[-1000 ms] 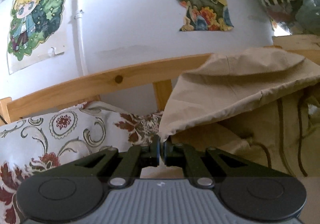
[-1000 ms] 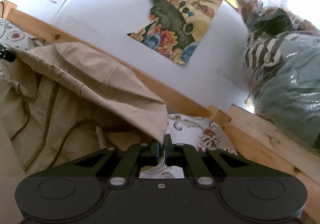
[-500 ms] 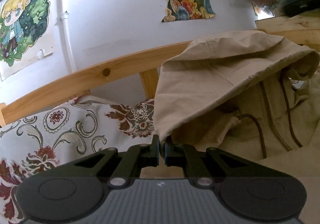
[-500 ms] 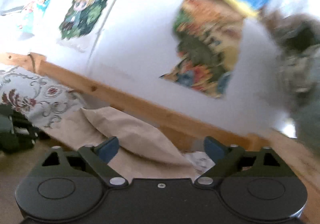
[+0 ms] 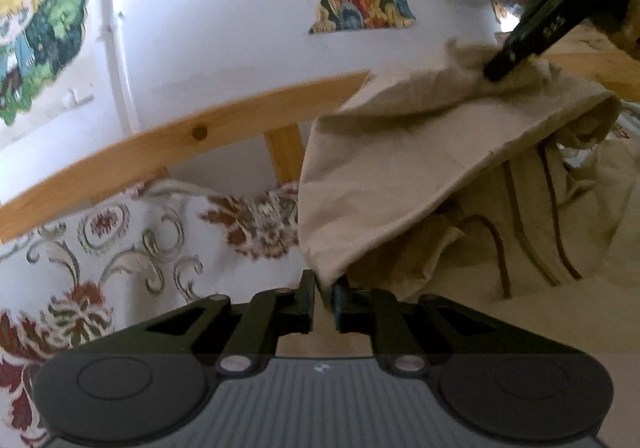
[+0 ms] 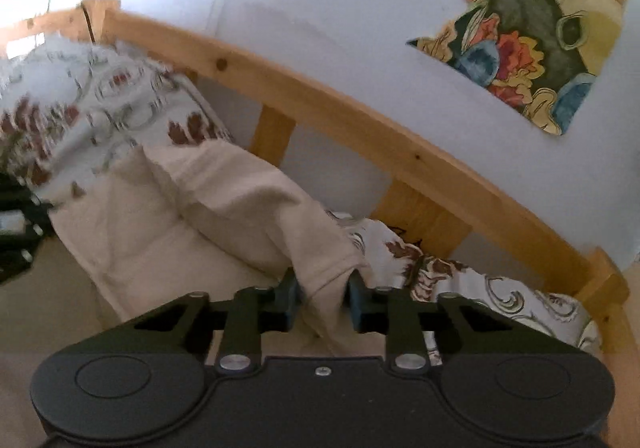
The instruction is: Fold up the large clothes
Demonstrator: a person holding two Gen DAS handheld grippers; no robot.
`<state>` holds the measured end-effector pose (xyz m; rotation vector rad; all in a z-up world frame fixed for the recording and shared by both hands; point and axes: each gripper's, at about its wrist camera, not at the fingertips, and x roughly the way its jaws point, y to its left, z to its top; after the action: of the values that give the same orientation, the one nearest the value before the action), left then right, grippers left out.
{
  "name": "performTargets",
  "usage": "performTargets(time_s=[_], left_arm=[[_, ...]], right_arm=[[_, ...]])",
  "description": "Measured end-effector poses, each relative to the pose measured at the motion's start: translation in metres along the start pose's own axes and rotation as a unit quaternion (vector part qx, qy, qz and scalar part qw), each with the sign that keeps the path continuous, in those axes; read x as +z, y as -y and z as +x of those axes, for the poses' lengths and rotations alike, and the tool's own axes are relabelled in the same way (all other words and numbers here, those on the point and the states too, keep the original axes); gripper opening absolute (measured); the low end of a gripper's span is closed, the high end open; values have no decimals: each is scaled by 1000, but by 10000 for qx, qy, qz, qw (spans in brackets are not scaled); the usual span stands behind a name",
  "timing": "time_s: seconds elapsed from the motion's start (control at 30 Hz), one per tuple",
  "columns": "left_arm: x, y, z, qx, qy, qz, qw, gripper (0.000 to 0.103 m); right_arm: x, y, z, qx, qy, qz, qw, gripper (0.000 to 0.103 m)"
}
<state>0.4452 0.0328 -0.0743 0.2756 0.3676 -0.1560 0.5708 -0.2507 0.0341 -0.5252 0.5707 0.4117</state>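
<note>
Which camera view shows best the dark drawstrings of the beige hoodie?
The left wrist view: the drawstrings hang in plain sight under the lifted hood of the beige hoodie. The right wrist view shows only the hood's outer cloth, no strings.

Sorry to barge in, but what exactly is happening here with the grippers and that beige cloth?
A person with two handheld grippers is folding a beige hooded garment on a bed with a floral cover. The left gripper pinches one edge of the hood, its jaws nearly shut. The right gripper has a bunch of the same fabric between part-open jaws, not clamped. A wooden bed rail runs behind.
</note>
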Motion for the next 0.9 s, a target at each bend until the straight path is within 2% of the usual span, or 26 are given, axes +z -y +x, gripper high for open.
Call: performTargets(time_s=[0.03,0.07,0.13,0.17,0.23,0.3,0.43,0.53,0.63,0.73,0.8,0.9], left_arm=[[0,-2,-3,-57,-84,-87,9999,25],[1,-4,-8,-100,-190,-239,9995,43],[-2,-8,-27,-64,-202,-762,9969,57],[-5,-10,-38,-74,-141,-1004,9948,60],[-8,-11,-64,-356,-33,-1517,9878,60],[-5,-6,-84,-795,159,-1672,9826,60],[26,17,-93,-1819,411,-1501,9709,60],[49,43,-71,-2429,286,-1321,9606,58],[58,67,-35,-2472,-44,-1056,9632,50],[61,76,-6,-2230,-239,-1058,9688,47],[59,76,6,-1935,-338,-1027,9751,48],[45,69,4,-1994,-525,-1078,9726,53]], right_arm=[[-2,-2,-7,-57,78,5,10000,18],[-2,-4,-13,-108,138,-12,9998,18],[0,-8,-26,-214,262,-73,9994,16],[1,-10,-32,-256,319,-88,9991,16],[3,-12,-42,-270,402,-82,9988,16],[4,-19,-55,-284,506,-133,9982,16],[-5,-38,-82,-285,756,-360,9961,16],[-16,-52,-96,-318,902,-555,9939,16],[-23,-56,-107,-337,1021,-489,9930,14],[-25,-53,-120,-243,1123,-298,9929,13],[-29,-52,-130,-150,1205,-204,9924,13],[-41,-58,-146,-9,1297,-100,9915,13]])
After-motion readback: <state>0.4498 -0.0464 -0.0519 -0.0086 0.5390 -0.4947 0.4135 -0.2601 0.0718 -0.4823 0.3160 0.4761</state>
